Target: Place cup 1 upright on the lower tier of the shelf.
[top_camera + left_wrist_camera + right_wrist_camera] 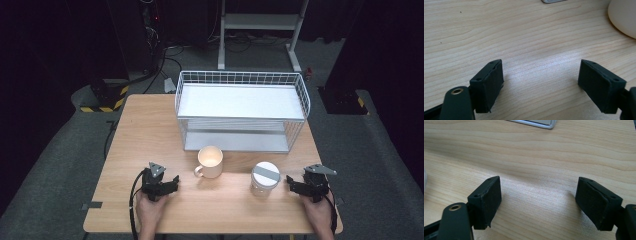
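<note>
The wooden counter (150,130) carries everything, and the white wire rack (241,110) with its two flat shelves serves as the landmark, standing at the counter's far middle. Just in front of the rack's lower shelf, left of centre, sits a cream mug (210,161), upright, its handle turned toward the near left. In front of the rack's right half, a little nearer the person than the mug, stands a clear jar with a white lid (264,178), a grey strip across the lid. The left tongs (172,183) rest low over the counter in front of the rack's left end, near the mug's handle but apart from it; their jaws stand apart with bare wood between them. The right tongs (289,181) sit in front of the rack's right end, just beside the jar without touching it, jaws likewise parted and holding nothing.
</note>
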A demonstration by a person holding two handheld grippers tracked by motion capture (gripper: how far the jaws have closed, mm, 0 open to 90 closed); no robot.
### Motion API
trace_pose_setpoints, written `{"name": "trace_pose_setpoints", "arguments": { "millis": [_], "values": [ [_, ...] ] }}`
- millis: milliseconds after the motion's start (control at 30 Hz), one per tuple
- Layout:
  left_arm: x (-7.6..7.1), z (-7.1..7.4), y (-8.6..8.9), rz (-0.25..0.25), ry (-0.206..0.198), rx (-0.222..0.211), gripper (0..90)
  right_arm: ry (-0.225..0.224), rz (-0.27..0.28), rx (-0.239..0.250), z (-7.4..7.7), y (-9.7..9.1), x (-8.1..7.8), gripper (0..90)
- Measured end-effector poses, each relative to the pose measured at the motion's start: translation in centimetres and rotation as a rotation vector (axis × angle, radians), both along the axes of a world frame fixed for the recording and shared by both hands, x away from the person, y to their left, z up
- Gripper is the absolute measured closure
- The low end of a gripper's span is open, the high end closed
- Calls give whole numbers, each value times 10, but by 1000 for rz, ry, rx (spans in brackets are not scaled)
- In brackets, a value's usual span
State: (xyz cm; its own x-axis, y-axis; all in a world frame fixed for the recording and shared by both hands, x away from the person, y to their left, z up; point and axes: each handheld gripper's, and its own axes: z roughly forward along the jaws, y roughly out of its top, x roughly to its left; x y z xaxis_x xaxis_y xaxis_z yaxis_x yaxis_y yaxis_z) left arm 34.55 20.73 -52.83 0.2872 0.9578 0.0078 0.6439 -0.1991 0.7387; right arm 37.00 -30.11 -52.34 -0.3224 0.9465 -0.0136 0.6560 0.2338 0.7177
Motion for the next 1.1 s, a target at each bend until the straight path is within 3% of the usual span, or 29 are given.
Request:
{"name": "trace_pose_setpoints", "arguments": {
  "millis": [733,900,1100],
  "values": [
    [0,0,0,6,-4,0,215,1,4,2,0,0,0,207],
    [0,0,0,7,-4,0,216,10,9,2,0,-1,0,164],
    [0,0,0,10,-3,-2,218,-10,19,38,1,-5,-9,155]
  ]
}}
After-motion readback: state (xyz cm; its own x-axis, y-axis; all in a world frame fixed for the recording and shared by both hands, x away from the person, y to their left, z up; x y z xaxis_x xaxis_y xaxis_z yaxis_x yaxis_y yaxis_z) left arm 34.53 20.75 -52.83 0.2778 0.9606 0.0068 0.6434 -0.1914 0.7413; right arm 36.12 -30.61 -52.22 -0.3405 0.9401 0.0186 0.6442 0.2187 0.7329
